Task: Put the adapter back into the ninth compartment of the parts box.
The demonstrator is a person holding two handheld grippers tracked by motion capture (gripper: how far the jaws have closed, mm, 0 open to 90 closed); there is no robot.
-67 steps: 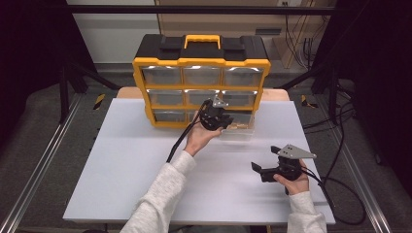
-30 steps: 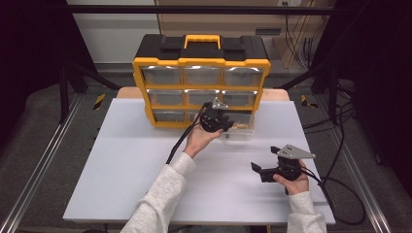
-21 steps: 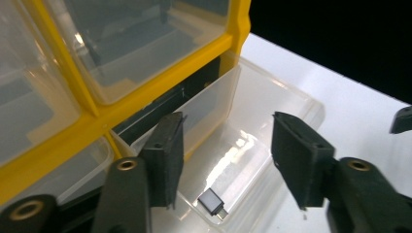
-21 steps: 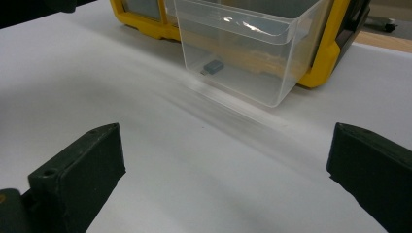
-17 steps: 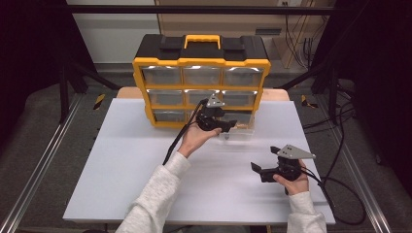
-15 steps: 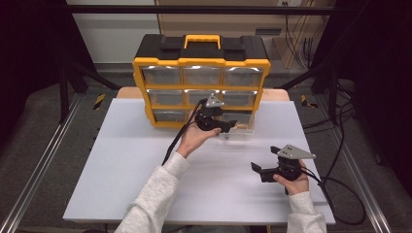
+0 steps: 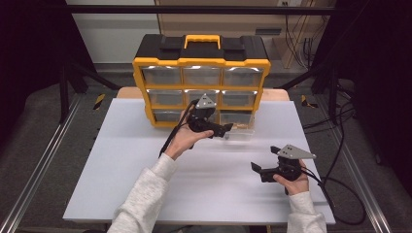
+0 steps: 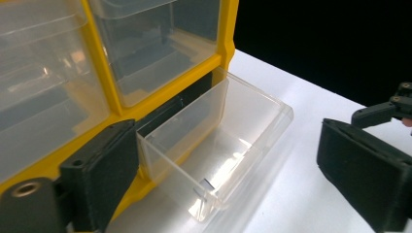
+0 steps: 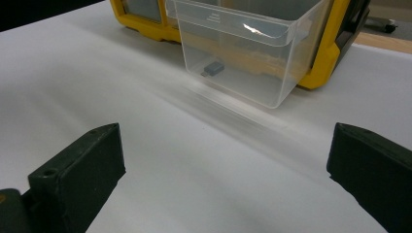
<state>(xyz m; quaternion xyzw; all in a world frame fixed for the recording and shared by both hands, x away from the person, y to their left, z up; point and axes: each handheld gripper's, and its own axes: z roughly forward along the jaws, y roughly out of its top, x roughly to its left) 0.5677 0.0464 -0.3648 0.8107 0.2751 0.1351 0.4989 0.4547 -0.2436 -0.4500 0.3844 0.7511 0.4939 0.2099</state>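
While pulled well out of the yellow organizer (image 7: 200, 73), bottom right slot, stands the clear drawer (image 8: 221, 141), front end resting on the desk (image 7: 145, 184) just before the organizer. Inside lies one small dark part (image 9: 212, 69). Left gripper (image 7: 214, 128) just beside the drawer, jaws just opened wide, nothing between them. Right gripper (image 7: 265, 170) well apart from the organizer, jaws wide apart, empty. Opening seems done; probably left: taking the part out, closing the drawer.
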